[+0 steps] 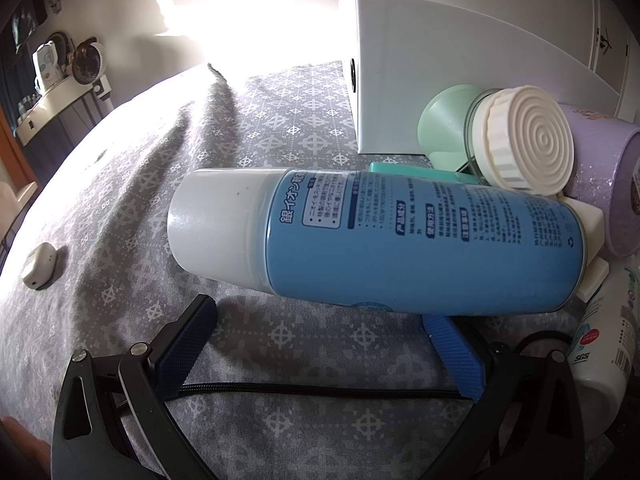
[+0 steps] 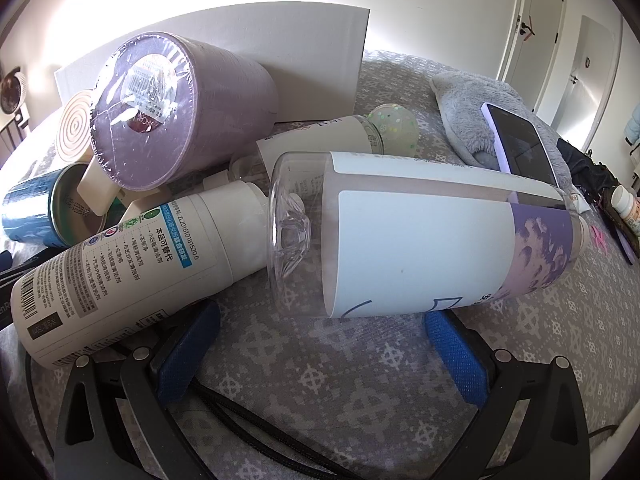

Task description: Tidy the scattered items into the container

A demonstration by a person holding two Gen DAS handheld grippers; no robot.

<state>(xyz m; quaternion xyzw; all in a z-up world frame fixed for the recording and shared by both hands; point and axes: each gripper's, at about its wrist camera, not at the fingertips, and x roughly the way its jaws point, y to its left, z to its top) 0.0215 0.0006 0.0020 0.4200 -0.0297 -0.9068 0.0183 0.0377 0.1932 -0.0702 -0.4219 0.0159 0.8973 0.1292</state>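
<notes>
White box [image 1: 420, 92], the container, stands on the patterned bedspread [image 1: 280, 128] behind the heap of scattered items. Only the left wrist view shows the blue spray can [image 1: 400, 236] lying on its side in front of the box, open bedspread left of it, and a small white case [image 1: 39, 266] far left of the box. Only the right wrist view shows the clear bottle [image 2: 432, 232] lying right of the box, and a phone [image 2: 520, 140] on grey plush [image 2: 468, 120] beyond. A purple tub [image 2: 176, 116], ridged-lid jar [image 1: 520, 140] and white spray bottle [image 2: 132, 264] crowd the box's front. Left gripper [image 1: 320, 320] and right gripper [image 2: 324, 328] are both spread, holding nothing.
</notes>
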